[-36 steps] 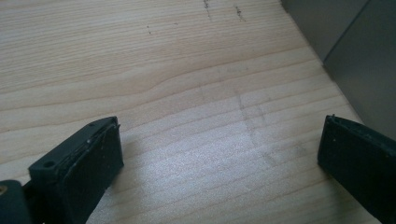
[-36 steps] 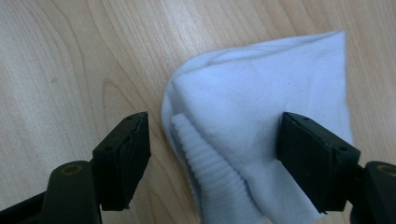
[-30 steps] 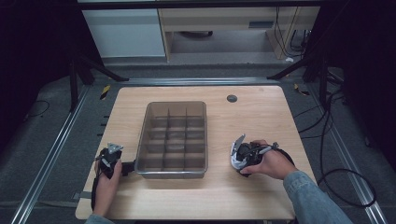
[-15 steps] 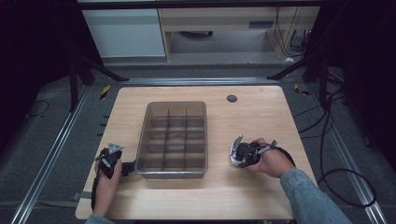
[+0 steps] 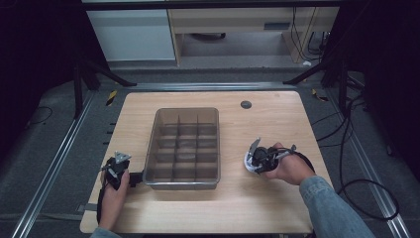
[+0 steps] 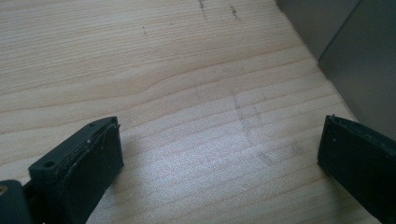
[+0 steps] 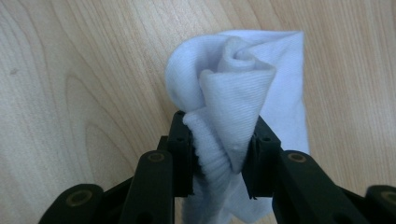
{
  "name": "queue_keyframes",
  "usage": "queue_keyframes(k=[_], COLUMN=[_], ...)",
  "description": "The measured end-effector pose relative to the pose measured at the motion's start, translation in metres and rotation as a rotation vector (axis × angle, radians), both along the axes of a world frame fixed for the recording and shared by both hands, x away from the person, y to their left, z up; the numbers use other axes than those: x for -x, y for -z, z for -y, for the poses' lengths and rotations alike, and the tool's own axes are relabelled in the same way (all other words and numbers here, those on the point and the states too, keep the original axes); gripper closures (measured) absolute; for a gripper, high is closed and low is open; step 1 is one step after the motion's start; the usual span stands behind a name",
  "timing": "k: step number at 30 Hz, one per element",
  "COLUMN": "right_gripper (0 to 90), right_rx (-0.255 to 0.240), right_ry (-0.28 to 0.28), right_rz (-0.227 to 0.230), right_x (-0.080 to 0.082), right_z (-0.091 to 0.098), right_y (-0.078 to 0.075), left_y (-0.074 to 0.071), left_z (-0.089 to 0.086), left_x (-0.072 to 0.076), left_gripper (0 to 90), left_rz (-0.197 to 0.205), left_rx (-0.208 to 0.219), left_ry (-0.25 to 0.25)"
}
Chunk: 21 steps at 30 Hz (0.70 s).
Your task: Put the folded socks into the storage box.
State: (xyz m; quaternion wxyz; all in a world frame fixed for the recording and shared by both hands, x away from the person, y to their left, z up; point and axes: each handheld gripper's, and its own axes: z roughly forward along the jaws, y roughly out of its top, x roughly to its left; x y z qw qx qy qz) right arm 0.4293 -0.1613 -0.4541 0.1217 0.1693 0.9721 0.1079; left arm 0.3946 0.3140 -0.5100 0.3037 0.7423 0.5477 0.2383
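At the left of the wooden table we see the left gripper, held in the person's left hand just beside the near left corner of the divided bin. In the left gripper view its two black jaws stand wide apart over bare wood grain, with nothing between them, and the bin's grey wall rises at the upper right.

The bin, a translucent grey tray split into a grid of compartments, sits near the table's middle; we cannot tell whether anything lies in it.

Further right, the right gripper rests in the person's right hand, well apart from the bin. In the right gripper view we see its jaws pinched on a rolled white sock, whose coiled end bulges above the pads, close over the table. A small dark disc lies near the far edge.
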Motion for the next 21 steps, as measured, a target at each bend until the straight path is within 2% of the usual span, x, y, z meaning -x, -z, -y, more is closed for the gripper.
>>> queue_keyframes(k=[8,16,21], right_gripper=[68.5,68.5,68.4], right_rx=[-0.031,-0.027,-0.032], right_ry=[-0.007,-0.023,-0.034], right_rz=[-0.022,-0.053,-0.053], right_x=[0.001,0.002,0.002], right_z=[-0.001,-0.004,-0.009], right_y=[-0.019,-0.029,-0.041], left_y=[0.0,0.0,0.0], left_z=[0.0,0.0,0.0], left_x=[0.0,0.0,0.0], left_gripper=[0.0,0.0,0.0], left_rz=[0.0,0.0,0.0], left_rx=[0.0,0.0,0.0], left_ry=[0.0,0.0,0.0])
